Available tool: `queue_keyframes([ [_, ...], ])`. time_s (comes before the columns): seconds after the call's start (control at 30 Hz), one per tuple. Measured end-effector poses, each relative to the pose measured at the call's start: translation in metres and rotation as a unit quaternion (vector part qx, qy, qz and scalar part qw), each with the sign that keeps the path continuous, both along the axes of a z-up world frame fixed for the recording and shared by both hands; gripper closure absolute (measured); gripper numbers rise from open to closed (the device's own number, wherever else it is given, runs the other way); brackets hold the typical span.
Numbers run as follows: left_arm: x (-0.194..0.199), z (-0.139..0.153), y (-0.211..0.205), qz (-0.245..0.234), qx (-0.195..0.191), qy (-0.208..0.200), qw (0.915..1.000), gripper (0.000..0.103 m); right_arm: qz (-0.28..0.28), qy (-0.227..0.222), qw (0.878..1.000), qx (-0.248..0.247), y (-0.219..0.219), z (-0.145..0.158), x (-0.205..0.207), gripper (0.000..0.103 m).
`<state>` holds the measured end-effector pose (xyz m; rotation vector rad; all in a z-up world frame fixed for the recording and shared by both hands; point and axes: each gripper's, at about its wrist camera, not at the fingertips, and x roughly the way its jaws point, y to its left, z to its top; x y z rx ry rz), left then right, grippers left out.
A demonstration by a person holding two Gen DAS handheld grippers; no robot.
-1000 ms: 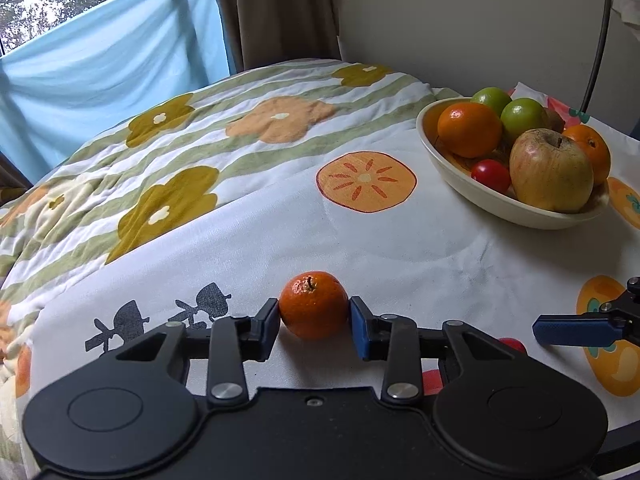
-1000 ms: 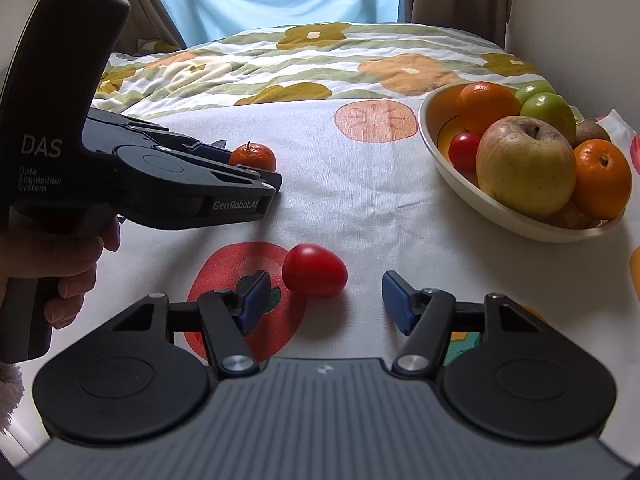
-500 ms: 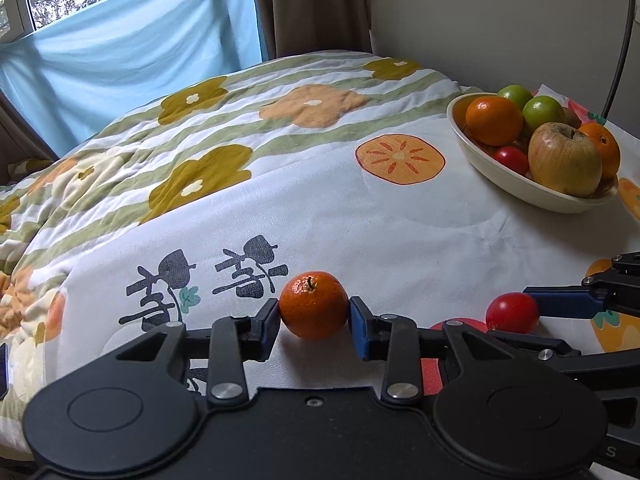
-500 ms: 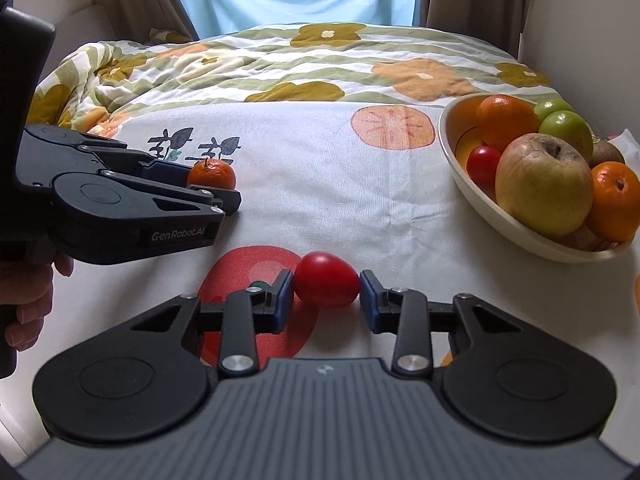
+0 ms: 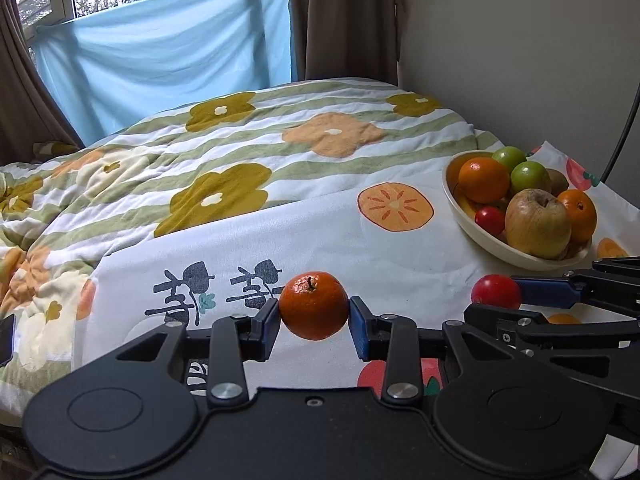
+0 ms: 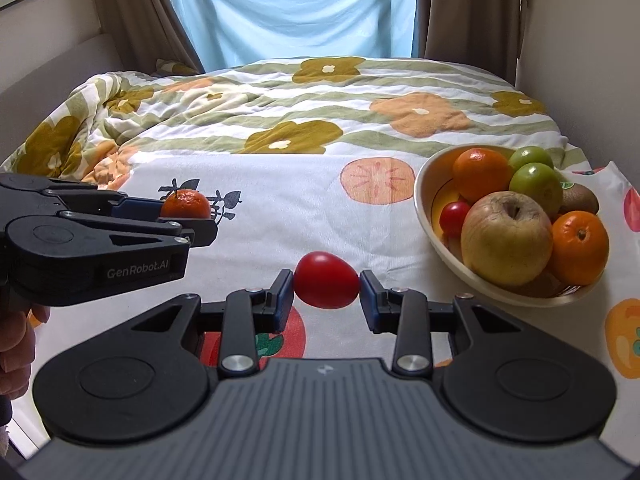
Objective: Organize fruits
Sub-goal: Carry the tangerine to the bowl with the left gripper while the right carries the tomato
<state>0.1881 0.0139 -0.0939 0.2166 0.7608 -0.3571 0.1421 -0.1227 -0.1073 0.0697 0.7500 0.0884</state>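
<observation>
The left gripper [image 5: 314,324] is clamped on a small orange mandarin [image 5: 313,305], its stem pointing up and slightly away from the camera, held above the white printed cloth [image 5: 320,240]. The right gripper [image 6: 326,296] is clamped on an egg-shaped red tomato [image 6: 326,280], whose long axis runs sideways from pad to pad, narrower end to the right. The cream bowl [image 6: 426,200] sits to the right on the cloth near its far edge, already heaped with an apple [image 6: 506,238], oranges, green fruits, a kiwi and a small tomato. Open cloth lies between both fruits and the bowl's near rim; the flowered quilt [image 6: 320,100] stretches behind.
</observation>
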Motion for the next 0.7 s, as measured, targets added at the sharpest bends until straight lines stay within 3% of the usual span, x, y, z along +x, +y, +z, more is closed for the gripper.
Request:
queue_keyframes([
  [0.37,-0.018,0.037,-0.046,0.030,-0.016,-0.019,0.9992,0.063,0.010,-0.025,1.000,-0.001,-0.060,0.038,0.001,0.052],
  [0.7,-0.014,0.054,-0.110,0.034,-0.022,-0.027,0.9988,0.063,0.007,-0.033,0.999,-0.005,-0.128,0.059,0.010,0.052],
])
